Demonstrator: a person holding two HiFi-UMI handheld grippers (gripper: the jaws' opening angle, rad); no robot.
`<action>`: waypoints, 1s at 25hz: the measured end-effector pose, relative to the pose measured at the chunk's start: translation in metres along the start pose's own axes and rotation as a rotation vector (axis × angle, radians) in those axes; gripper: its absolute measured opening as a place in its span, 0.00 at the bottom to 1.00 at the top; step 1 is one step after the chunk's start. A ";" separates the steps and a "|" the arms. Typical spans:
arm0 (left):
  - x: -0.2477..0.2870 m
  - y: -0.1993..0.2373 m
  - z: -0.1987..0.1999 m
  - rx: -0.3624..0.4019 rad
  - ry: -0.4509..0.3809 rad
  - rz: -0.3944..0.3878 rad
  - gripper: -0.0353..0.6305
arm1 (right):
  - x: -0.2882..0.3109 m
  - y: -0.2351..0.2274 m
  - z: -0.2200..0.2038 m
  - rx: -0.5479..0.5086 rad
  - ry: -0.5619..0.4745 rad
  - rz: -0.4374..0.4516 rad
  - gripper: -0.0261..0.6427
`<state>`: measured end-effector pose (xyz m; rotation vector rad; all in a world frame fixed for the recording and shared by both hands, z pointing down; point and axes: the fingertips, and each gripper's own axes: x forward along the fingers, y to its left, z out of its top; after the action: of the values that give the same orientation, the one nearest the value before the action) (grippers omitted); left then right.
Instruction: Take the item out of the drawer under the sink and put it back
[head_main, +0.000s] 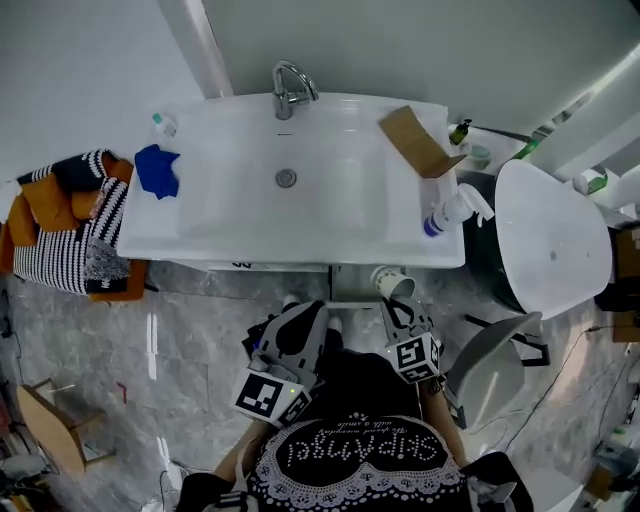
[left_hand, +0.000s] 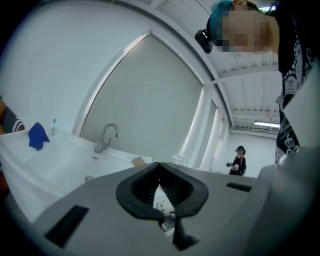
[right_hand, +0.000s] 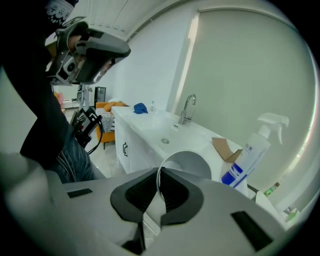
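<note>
A white washroom, with a long white counter (head_main: 215, 228) and its sink. Just before the counter's front edge hangs the paper cup (head_main: 392, 283), its rim pinched in the jaws of the right gripper (head_main: 402, 306). The left gripper (left_hand: 160, 174) has its jaws closed on nothing. The taking-out looks done. Next, I reckon the cup goes down into the drawer.

Left gripper (left_hand: 160, 166) points level, jaws together — right gripper (right_hand: 158, 172) tilts down, clamped on a cup (right_hand: 192, 165) rim.

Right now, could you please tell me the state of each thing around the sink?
paper cup: clamped by its rim in the right tongs.
left tongs: shut, tips together.
faucet: no water running.
spray bottle: upright.
blue cloth: crumpled.
cardboard: folded.
</note>
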<state>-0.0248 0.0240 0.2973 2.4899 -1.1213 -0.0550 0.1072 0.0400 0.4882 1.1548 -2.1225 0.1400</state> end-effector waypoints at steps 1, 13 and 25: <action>0.000 -0.001 0.000 0.000 0.000 -0.007 0.06 | -0.005 -0.002 0.004 0.006 -0.012 -0.015 0.08; -0.001 -0.014 0.002 0.029 -0.010 -0.073 0.06 | -0.052 -0.019 0.064 0.113 -0.212 -0.099 0.08; 0.003 -0.018 0.015 0.116 -0.034 -0.100 0.06 | -0.089 -0.039 0.117 0.115 -0.379 -0.158 0.08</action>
<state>-0.0131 0.0277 0.2768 2.6565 -1.0406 -0.0616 0.1070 0.0316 0.3364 1.5100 -2.3597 -0.0337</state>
